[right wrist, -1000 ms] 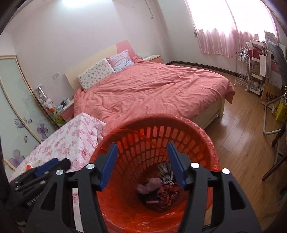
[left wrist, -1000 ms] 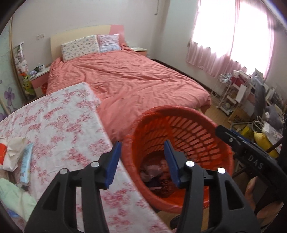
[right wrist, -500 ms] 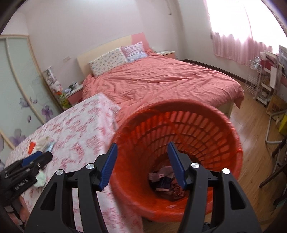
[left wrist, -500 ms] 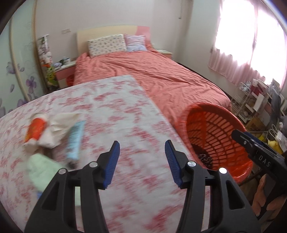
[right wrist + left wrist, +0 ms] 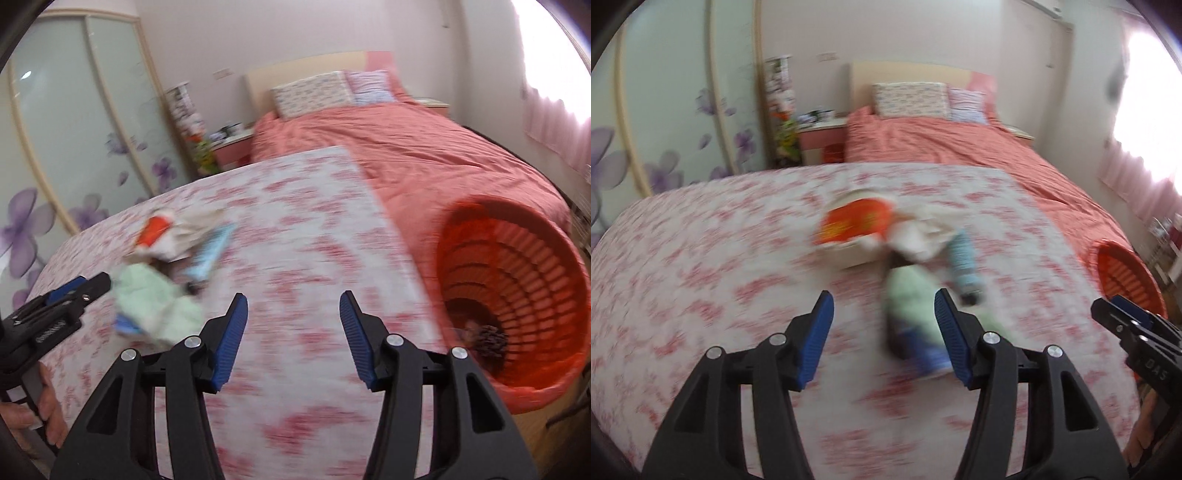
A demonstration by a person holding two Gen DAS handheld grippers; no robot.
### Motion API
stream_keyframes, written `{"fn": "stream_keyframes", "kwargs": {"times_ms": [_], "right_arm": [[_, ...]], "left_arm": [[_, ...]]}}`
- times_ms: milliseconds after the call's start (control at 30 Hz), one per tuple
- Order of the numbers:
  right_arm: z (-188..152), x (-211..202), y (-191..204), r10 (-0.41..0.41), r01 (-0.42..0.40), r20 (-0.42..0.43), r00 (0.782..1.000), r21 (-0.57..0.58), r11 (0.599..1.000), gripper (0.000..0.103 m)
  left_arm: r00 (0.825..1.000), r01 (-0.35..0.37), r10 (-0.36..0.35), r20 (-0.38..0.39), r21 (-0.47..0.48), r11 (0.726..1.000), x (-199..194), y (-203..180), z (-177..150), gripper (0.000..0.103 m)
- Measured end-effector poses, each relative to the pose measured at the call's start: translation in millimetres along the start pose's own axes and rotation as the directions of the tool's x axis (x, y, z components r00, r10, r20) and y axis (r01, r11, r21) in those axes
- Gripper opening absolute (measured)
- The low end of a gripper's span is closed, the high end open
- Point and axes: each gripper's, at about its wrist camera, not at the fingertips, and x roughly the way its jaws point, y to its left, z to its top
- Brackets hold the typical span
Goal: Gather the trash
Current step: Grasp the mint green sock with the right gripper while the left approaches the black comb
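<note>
A heap of trash lies on the floral-covered table [image 5: 701, 280]: an orange packet [image 5: 855, 221], crumpled white paper [image 5: 919, 232], a light blue tube [image 5: 964, 262] and a pale green wrapper [image 5: 908, 299]. My left gripper [image 5: 884, 332] is open and empty, just short of the green wrapper. My right gripper [image 5: 293, 332] is open and empty over bare tablecloth [image 5: 295, 236], with the heap to its left: green wrapper [image 5: 147, 295], blue tube [image 5: 212, 251]. The orange basket [image 5: 517, 295] with trash inside stands at the table's right edge; it also shows in the left wrist view [image 5: 1123, 273].
A bed with a salmon cover [image 5: 960, 147] lies beyond the table. A wardrobe with purple flower panels [image 5: 74, 147] stands at the left and a nightstand [image 5: 820, 136] sits beside the bed. Pink curtains [image 5: 554, 129] hang at the right.
Both grippers have swung left from the orange basket to the table. The trash heap now lies in front of my left gripper. Both stay open and empty.
</note>
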Motion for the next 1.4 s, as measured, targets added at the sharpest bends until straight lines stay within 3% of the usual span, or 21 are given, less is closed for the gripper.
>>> {"fn": "stream_keyframes", "kwargs": {"times_ms": [133, 267, 367, 400, 433, 633, 867, 967, 1000, 1033, 1100, 1133, 1333, 1367, 1400], "right_arm": [[-2, 17, 40, 0.061, -0.063, -0.041, 0.997, -0.049, 0.997, 0.046], [-6, 33, 65, 0.071, -0.078, -0.08, 0.994, -0.09, 0.993, 0.044], [-11, 50, 71, 0.048, -0.061, -0.126, 0.991, -0.104, 0.993, 0.026], [-13, 55, 70, 0.042, -0.057, -0.141, 0.989, -0.103, 0.993, 0.013], [-15, 55, 69, 0.038, -0.053, -0.147, 0.988, -0.099, 0.994, 0.009], [-17, 44, 50, -0.016, 0.01, -0.095, 0.995, -0.055, 0.998, 0.006], [-10, 31, 1, -0.197, 0.198, -0.035, 0.98, 0.04, 0.979, 0.006], [-10, 33, -14, -0.143, 0.148, -0.06, 0.988, 0.088, 0.985, 0.009], [-10, 34, -15, -0.119, 0.125, -0.066, 0.991, 0.099, 0.987, 0.017], [-9, 35, -14, -0.105, 0.112, -0.067, 0.992, 0.103, 0.988, 0.035], [-9, 36, -8, -0.082, 0.086, -0.053, 0.995, 0.089, 0.992, 0.057], [-9, 37, -4, -0.076, 0.08, -0.053, 0.996, 0.075, 0.994, 0.061], [-7, 59, 16, -0.107, 0.106, -0.121, 0.987, -0.018, 0.994, 0.071], [-7, 60, 18, -0.126, 0.123, -0.123, 0.984, -0.031, 0.992, 0.069], [-7, 59, 19, -0.152, 0.148, -0.123, 0.981, -0.04, 0.988, 0.059]], "left_arm": [[0.999, -0.03, 0.028, -0.031, -0.06, 0.998, 4, 34, -11, 0.057], [0.998, -0.027, 0.022, -0.053, -0.096, 0.995, 6, 52, -20, 0.057], [0.998, -0.012, 0.006, -0.059, -0.104, 0.995, 5, 54, -25, 0.057], [0.998, -0.006, 0.0, -0.061, -0.103, 0.995, 5, 53, -27, 0.057], [0.998, 0.001, -0.007, -0.063, -0.101, 0.995, 6, 52, -28, 0.057], [0.996, 0.035, -0.042, -0.075, -0.09, 0.995, 12, 40, -31, 0.057], [0.992, 0.086, -0.092, -0.081, -0.073, 0.994, 14, 19, -32, 0.057], [0.991, 0.103, -0.108, -0.082, -0.069, 0.992, 15, 11, -32, 0.057], [0.99, 0.11, -0.115, -0.082, -0.066, 0.992, 15, 8, -33, 0.057], [0.989, 0.114, -0.119, -0.082, -0.065, 0.991, 15, 6, -33, 0.057], [0.989, 0.12, -0.125, -0.082, -0.061, 0.991, 15, 1, -32, 0.057], [0.988, 0.124, -0.129, -0.081, -0.06, 0.99, 15, -1, -32, 0.057], [0.988, 0.134, -0.137, -0.068, -0.054, 0.99, 13, -8, -28, 0.057], [0.988, 0.133, -0.136, -0.067, -0.052, 0.99, 13, -8, -27, 0.057], [0.989, 0.132, -0.135, -0.066, -0.051, 0.99, 13, -8, -28, 0.057]]}}
